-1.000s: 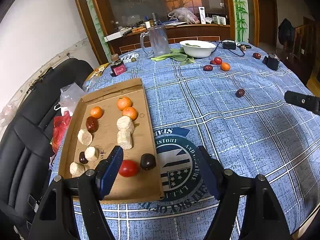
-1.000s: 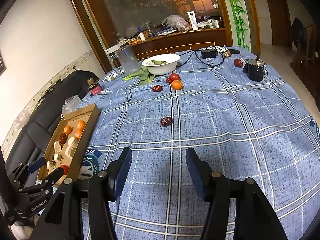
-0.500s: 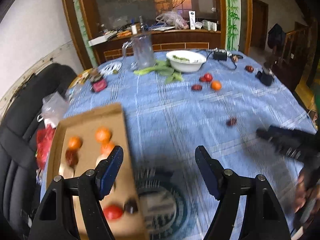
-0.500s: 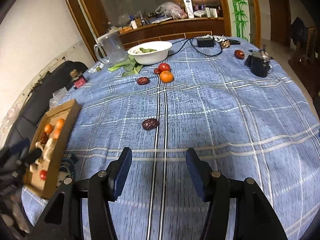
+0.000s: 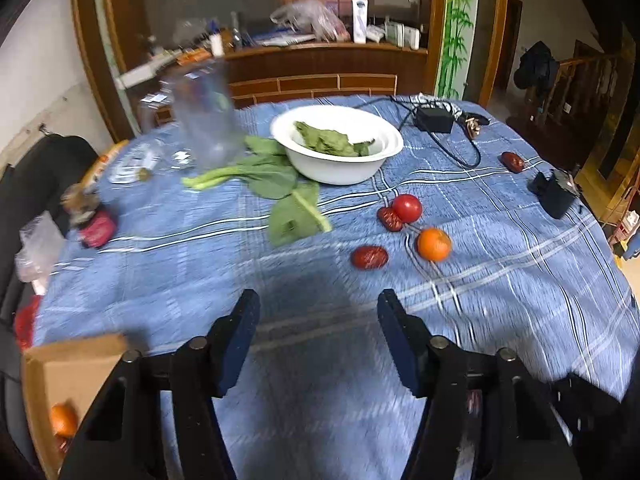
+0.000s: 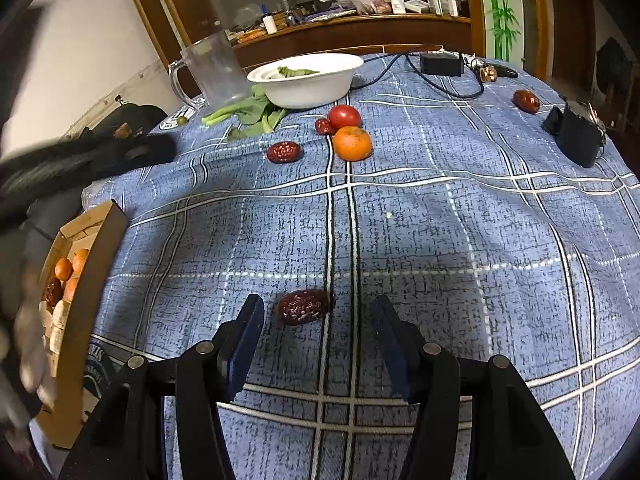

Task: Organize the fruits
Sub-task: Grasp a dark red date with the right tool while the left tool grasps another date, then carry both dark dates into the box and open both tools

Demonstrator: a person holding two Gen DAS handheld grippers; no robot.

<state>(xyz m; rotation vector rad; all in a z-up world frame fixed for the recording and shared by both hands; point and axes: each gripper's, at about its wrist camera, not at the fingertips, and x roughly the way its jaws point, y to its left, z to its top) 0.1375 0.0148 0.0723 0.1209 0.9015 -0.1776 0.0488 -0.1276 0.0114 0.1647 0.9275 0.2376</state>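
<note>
My left gripper (image 5: 318,304) hovers over bare blue cloth, its jaws closing with nothing between them. Beyond it lie a red date (image 5: 370,257), a mandarin (image 5: 434,244), a tomato (image 5: 407,208) with a second date (image 5: 390,219) against it, and a far date (image 5: 513,161). The cardboard tray (image 5: 60,364) shows at the lower left. My right gripper (image 6: 318,306) is open, low over the cloth. A lone wrinkled date (image 6: 304,307) lies between its fingertips, clear of both pads. The tray (image 6: 100,236), holding mandarins, dates and pale fruit pieces, sits at the left edge.
A white bowl (image 5: 336,160) of greens, loose leaves (image 5: 280,184) and a clear jug (image 5: 204,120) stand at the back. A black adapter with cable (image 5: 434,118) and a small black object (image 5: 554,194) sit at the right. A red jar (image 5: 96,228) is at the left edge.
The left gripper swung away from the tray toward the far fruits and its jaws narrowed. The right gripper moved forward and down until the lone date lay between its fingers.
</note>
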